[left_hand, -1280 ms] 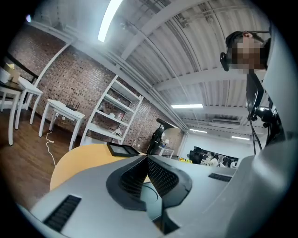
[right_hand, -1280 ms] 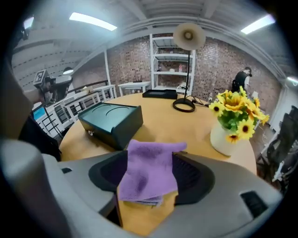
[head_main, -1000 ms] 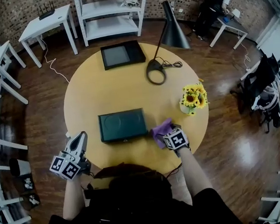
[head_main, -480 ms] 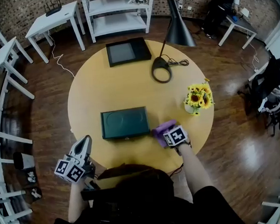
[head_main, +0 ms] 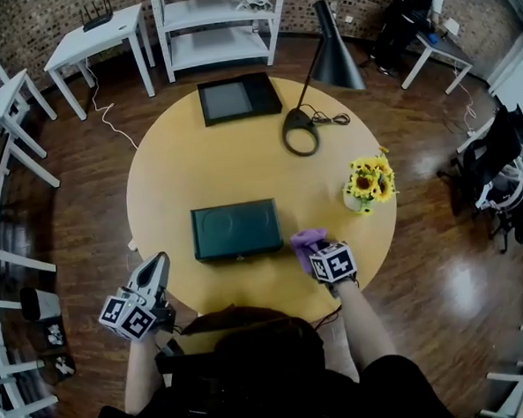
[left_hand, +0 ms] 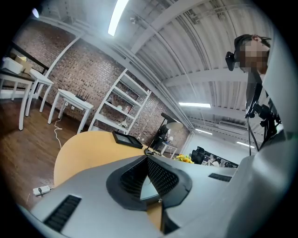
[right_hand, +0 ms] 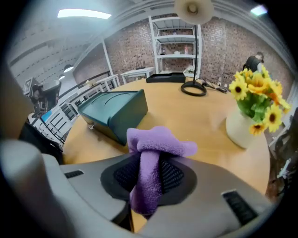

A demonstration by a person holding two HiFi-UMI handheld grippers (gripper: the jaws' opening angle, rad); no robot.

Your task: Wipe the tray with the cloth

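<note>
The dark green tray (head_main: 236, 229) lies on the round wooden table (head_main: 206, 163), a little in front of its middle. Just right of the tray, my right gripper (head_main: 312, 247) points steeply down. Its jaws have just been closing on the purple cloth (head_main: 304, 240). In the right gripper view, the cloth (right_hand: 158, 142) is pinched between the pads and bunches up above them, with the tray (right_hand: 114, 114) to the left beyond it. My left gripper (head_main: 156, 265) hangs off the table's near left edge. It is shut and holds nothing (left_hand: 148, 179).
A white vase of sunflowers (head_main: 366, 184) stands close to the right of the cloth. A black lamp (head_main: 303, 130) with a ring base and a flat black frame (head_main: 239, 97) sit at the far side. White tables and shelves surround the table.
The right gripper has shifted slightly toward the table's near edge, and the cloth now sits bunched at its tip, a little apart from the tray. The left gripper has kept still.
</note>
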